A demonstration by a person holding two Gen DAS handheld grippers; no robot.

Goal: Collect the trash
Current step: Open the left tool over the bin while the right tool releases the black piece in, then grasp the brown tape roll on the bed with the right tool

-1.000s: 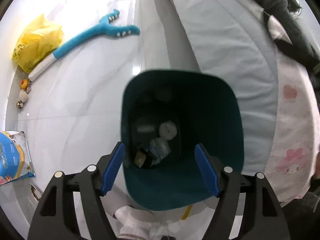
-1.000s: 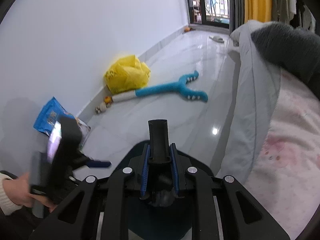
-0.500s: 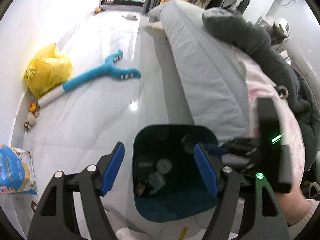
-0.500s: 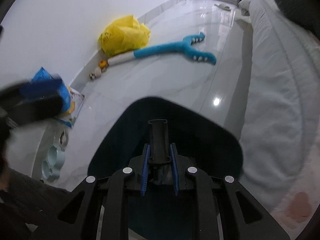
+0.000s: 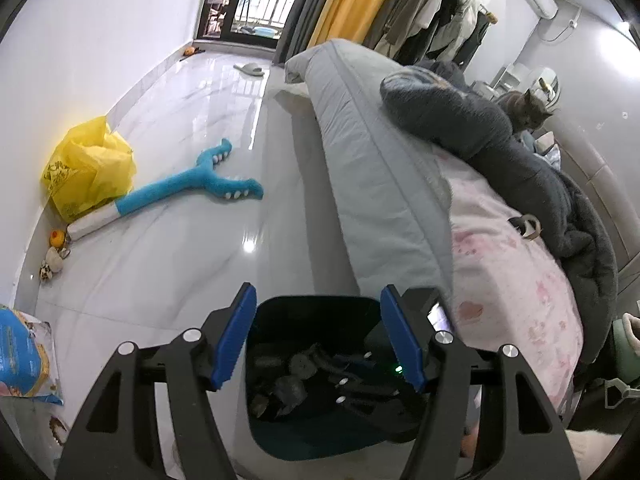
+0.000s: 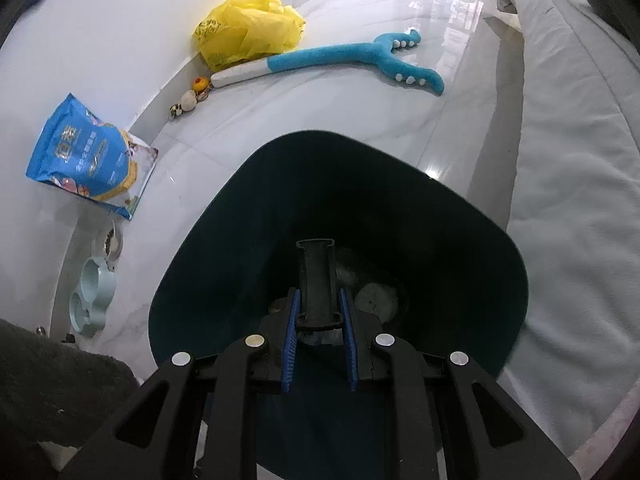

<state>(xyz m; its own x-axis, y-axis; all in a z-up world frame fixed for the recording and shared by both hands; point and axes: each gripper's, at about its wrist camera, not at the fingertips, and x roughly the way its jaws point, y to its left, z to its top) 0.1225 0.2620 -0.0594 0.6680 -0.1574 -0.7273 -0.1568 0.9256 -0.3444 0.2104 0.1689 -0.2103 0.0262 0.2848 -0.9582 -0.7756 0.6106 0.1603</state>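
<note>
Our left gripper (image 5: 318,338) points forward and downward with its blue-padded jaws spread wide and nothing between them. Our right gripper (image 6: 318,342) tilts steeply downward, its jaws drawn close and clamped on a dark tube-like piece (image 6: 316,280) that sticks out past the fingertips. In the left wrist view the right gripper (image 5: 360,384) shows dimly below, as far as we can tell.

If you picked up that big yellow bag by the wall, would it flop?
Probably. The yellow bag looks like thin crinkled plastic, slumped against the wall, so it would likely sag and rustle. It seems puffed rather than packed, so perhaps light. Its glossy film might slip between fingers.
</note>
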